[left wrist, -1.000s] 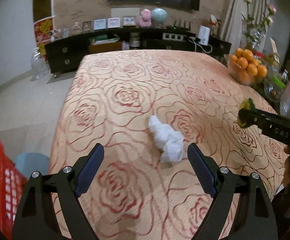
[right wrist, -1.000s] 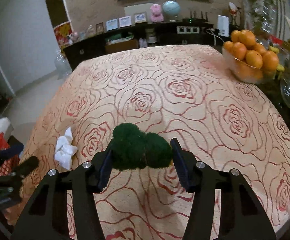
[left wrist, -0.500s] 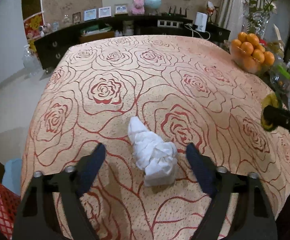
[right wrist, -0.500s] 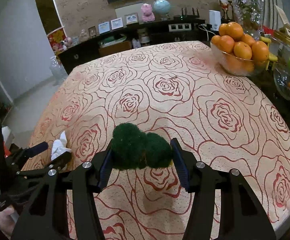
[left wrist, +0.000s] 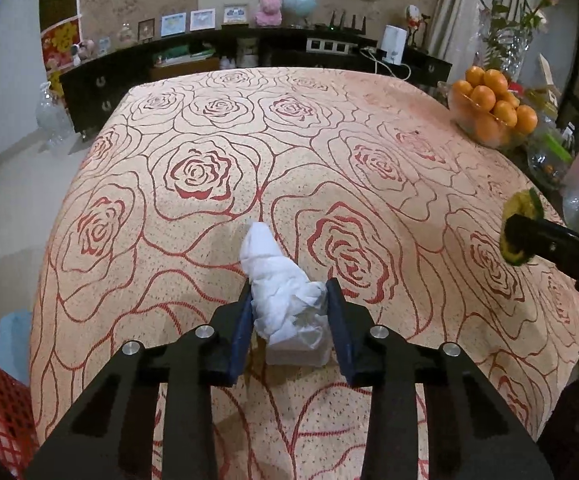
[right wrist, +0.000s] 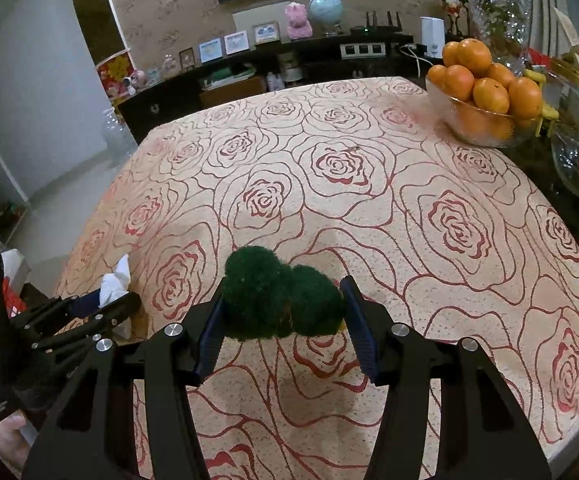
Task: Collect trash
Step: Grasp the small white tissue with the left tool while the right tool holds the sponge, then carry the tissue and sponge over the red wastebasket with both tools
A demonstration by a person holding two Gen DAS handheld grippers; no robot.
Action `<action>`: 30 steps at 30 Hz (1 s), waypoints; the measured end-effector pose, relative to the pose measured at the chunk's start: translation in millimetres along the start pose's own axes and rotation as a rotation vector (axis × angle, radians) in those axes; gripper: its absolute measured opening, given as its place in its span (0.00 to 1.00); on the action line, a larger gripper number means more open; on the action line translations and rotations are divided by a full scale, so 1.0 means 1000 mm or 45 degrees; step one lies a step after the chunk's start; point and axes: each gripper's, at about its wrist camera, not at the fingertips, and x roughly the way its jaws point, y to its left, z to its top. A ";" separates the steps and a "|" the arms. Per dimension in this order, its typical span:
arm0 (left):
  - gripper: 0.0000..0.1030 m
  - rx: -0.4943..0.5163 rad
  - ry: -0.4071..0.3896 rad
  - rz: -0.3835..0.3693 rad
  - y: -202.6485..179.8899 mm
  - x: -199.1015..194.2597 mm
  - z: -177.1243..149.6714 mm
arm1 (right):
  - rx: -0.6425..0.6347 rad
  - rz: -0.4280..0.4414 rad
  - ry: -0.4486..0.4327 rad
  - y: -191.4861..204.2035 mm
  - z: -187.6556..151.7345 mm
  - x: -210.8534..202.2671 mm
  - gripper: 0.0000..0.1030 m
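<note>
On the tablecloth point(left wrist: 217, 168), left jaws just closed on tissue point(left wrist: 285, 296); right jaws grip green scourer point(right wrist: 281, 300).

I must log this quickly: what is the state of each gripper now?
Left gripper: just been closing, now shut on the crumpled white tissue.
Right gripper: shut on the dark green scrubber.

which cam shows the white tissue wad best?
Left wrist: the crumpled tissue sits centered between the left gripper pads, which have just been closing. Right wrist shows only a small bit at the left edge.
</note>
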 end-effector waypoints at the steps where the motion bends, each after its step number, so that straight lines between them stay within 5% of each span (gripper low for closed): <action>1: 0.33 -0.004 -0.003 0.000 0.001 -0.002 -0.001 | -0.002 0.003 -0.001 0.000 0.001 0.000 0.51; 30: 0.33 -0.067 -0.204 0.189 0.043 -0.100 -0.018 | -0.039 0.076 -0.053 0.018 -0.003 -0.014 0.51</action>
